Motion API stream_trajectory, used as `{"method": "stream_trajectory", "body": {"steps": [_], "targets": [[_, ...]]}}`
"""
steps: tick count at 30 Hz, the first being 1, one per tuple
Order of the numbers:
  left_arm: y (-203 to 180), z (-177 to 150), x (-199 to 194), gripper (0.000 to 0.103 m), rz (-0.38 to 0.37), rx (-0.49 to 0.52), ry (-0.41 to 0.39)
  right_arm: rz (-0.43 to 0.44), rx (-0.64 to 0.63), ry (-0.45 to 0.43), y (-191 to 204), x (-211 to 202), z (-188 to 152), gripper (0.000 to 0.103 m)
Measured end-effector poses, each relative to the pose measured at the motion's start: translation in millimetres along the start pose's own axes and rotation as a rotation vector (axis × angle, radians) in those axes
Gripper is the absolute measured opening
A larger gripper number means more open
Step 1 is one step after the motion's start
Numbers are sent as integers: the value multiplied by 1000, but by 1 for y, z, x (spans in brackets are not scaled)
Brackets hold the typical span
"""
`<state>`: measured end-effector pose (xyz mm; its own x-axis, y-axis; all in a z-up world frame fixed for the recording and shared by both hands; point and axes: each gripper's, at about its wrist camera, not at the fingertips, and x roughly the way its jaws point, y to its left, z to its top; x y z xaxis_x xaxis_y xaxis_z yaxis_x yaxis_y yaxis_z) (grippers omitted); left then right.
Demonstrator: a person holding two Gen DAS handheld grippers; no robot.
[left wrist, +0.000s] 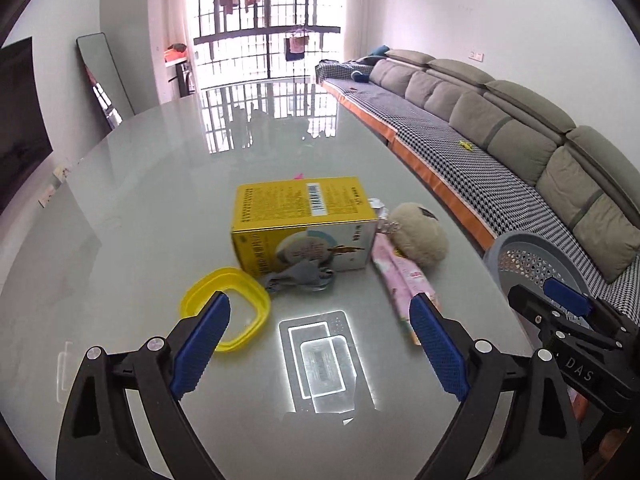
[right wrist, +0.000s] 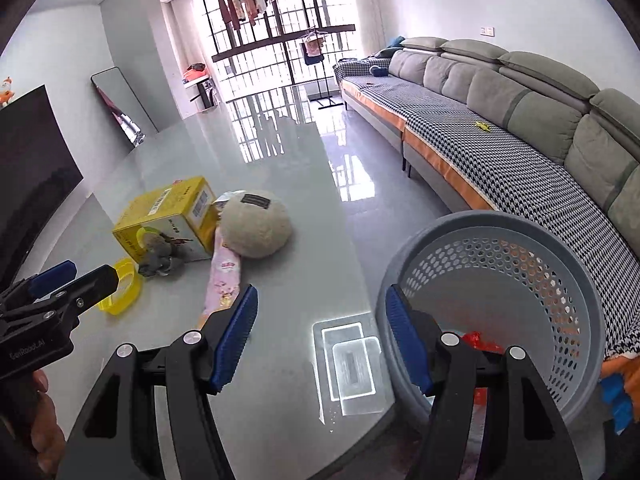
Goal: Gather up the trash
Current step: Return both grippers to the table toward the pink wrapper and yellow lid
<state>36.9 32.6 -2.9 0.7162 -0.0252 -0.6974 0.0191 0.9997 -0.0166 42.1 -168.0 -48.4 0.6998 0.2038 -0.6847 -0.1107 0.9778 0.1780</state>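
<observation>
On the grey glossy table [left wrist: 140, 240] lie a yellow box [left wrist: 304, 224], a yellow plastic ring lid [left wrist: 224, 312], a crumpled grey scrap [left wrist: 300, 278], a pink wrapper [left wrist: 400, 280] and a beige plush ball [left wrist: 420, 240]. My left gripper [left wrist: 320, 312] is open and empty, just short of the lid and the pink wrapper. My right gripper [right wrist: 320, 312] is open and empty, over the table edge beside the grey perforated basket [right wrist: 500, 304], which holds red trash [right wrist: 480, 340]. The box [right wrist: 168, 220], plush [right wrist: 256, 224] and wrapper [right wrist: 224, 276] lie to its left.
A long grey sofa [right wrist: 520, 120] with a houndstooth cover runs along the right wall. The basket stands between table and sofa. A dark TV [right wrist: 32, 176] and a leaning mirror [right wrist: 120, 104] are at the left. The right gripper also shows in the left wrist view [left wrist: 560, 312].
</observation>
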Motion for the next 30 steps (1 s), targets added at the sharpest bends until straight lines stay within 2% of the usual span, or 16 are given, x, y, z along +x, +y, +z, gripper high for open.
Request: {"method": "stream_trajectory", "body": {"steps": [10,30], "targets": [[53,-11,-3,90,57,-53,-1,14,-68,27,55,18,8,64],[106,-22,12,91,87,-105,27,-13,-110,62,87,39,13,64]]}}
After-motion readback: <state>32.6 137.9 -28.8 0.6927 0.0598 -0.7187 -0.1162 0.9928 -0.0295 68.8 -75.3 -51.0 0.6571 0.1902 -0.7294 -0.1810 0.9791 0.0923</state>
